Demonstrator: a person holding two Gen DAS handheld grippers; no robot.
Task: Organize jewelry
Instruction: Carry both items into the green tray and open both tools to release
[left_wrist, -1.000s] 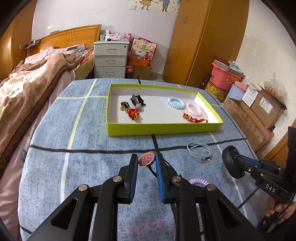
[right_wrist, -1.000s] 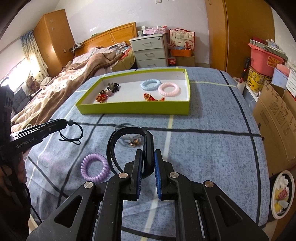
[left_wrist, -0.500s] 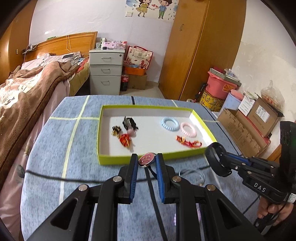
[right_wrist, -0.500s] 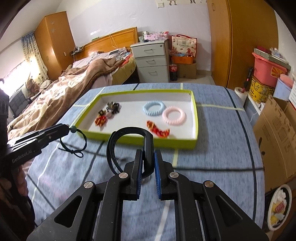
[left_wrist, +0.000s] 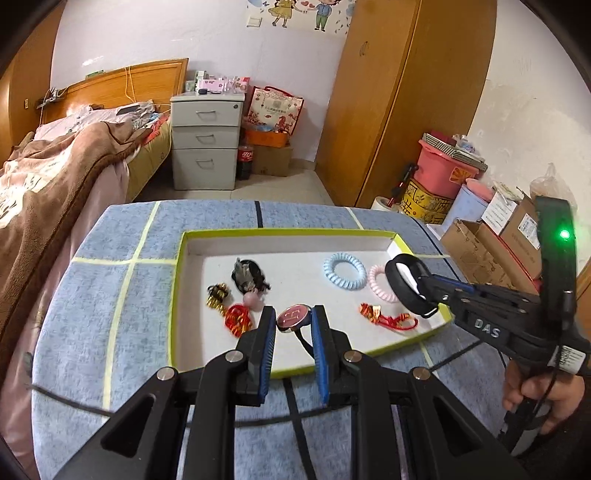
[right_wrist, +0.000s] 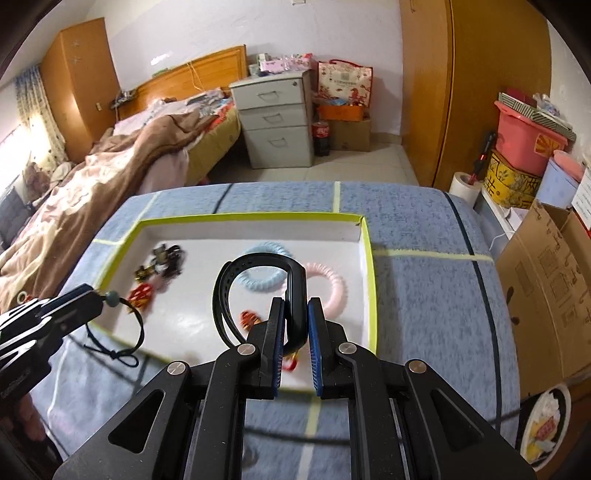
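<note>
On the far left a bed (left_wrist: 55, 173) with a brown blanket is seen, and beside it a grey drawer unit (left_wrist: 205, 142). The worktop (left_wrist: 110, 302) is covered with a blue cloth, on which a green-rimmed tray (left_wrist: 177, 295) is set. Inside the tray, from left to right, a gold trinket (left_wrist: 218, 294), a dark hair clip (left_wrist: 248, 276), a red knot charm (left_wrist: 238, 319), a blue coil hair tie (left_wrist: 344, 270), a pink coil hair tie (left_wrist: 378, 282) and a red cord ornament (left_wrist: 388, 317) are laid.

A pink round pendant (left_wrist: 294, 317) on a black cord is clamped between the fingers of the left tool (left_wrist: 293, 328), held over the tray's near part. A black wristband (right_wrist: 258, 295) is gripped by the right tool (right_wrist: 295, 328), held above the tray's right half.
</note>
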